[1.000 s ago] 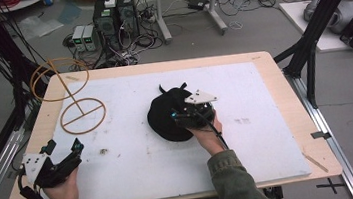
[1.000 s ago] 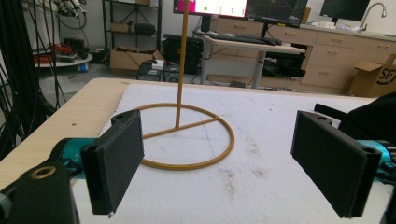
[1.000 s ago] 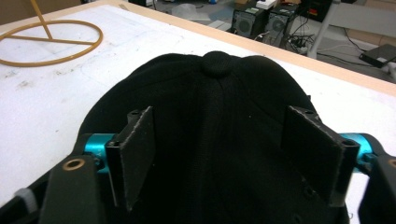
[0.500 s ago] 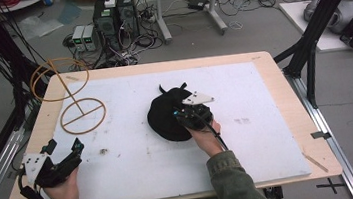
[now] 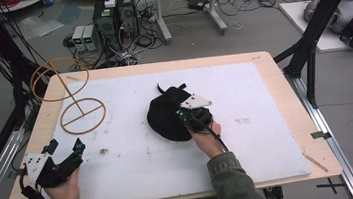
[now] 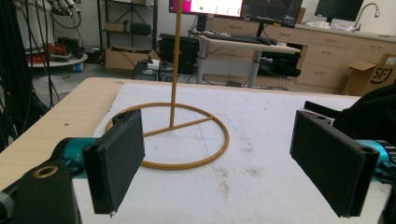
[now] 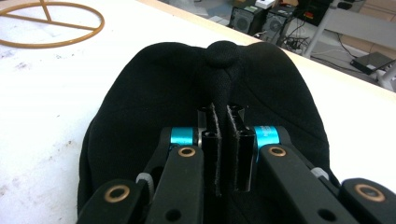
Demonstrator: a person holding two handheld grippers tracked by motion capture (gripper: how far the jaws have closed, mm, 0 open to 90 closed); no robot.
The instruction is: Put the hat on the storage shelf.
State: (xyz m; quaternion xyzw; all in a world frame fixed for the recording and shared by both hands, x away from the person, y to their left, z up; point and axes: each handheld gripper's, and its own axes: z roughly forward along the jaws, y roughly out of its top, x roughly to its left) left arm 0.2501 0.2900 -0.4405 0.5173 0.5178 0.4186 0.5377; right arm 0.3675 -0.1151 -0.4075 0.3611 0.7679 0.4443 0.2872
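Bench (image 5: 271,68): I see a wooden top with a white mat (image 5: 249,141) over most of it; a few dark specks mark the mat near 8 o'clock.
Cap (image 5: 166,118): a black cloth cap lies on the mat at about the centre, its top button (image 7: 223,50) facing away from my right camera. I cannot tell whether anything is inside it.
Right claw (image 5: 185,117): I have it at the cap's 4 o'clock edge; in the right gripper view (image 7: 224,116) its jaws stand nearly together, pinching a raised fold of the cap's cloth between the pads.
Left claw (image 5: 64,148): I hold it over the bench's 8 o'clock corner, well apart from the cap. In the left gripper view (image 6: 233,163) its jaws stand wide apart with nothing between them.
Stand (image 5: 83,115): a gold wire stand sits at 10 o'clock on the mat, a ring base with a cross bar, an upright rod (image 6: 176,60), and a second ring (image 5: 59,78) on top leaning out past the bench edge.
Floor beyond the bench: cables and computer boxes (image 5: 114,13) at 12 o'clock.
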